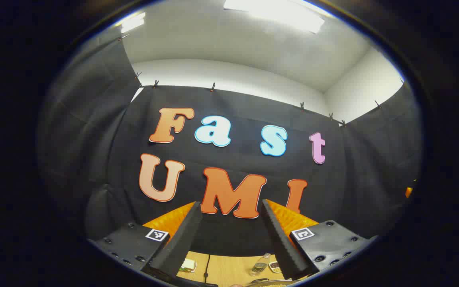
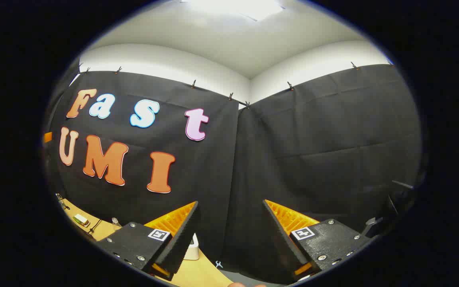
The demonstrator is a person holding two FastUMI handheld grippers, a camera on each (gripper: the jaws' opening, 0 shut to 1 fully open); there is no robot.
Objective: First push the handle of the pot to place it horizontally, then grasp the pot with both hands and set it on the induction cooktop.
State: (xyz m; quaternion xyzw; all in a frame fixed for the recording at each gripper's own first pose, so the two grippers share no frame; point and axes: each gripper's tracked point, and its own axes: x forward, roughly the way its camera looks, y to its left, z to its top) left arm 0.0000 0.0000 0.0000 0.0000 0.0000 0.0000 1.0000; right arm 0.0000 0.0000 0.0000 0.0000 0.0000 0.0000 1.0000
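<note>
- Wooden counter (image 1: 221, 269): visible low in the left gripper view, carrying a small clear bottle (image 1: 259, 264); a metallic rim, possibly the pot (image 1: 271, 282), at the bottom edge.
- Left hand-held gripper (image 1: 231, 239): raised toward the booth wall, fingers spread, grasping nothing.
- Right hand-held gripper (image 2: 235, 243): likewise released, aimed at the wall corner above the counter.

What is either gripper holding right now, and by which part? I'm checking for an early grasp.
Nothing: the left gripper and right gripper both have open, empty jaws.
</note>
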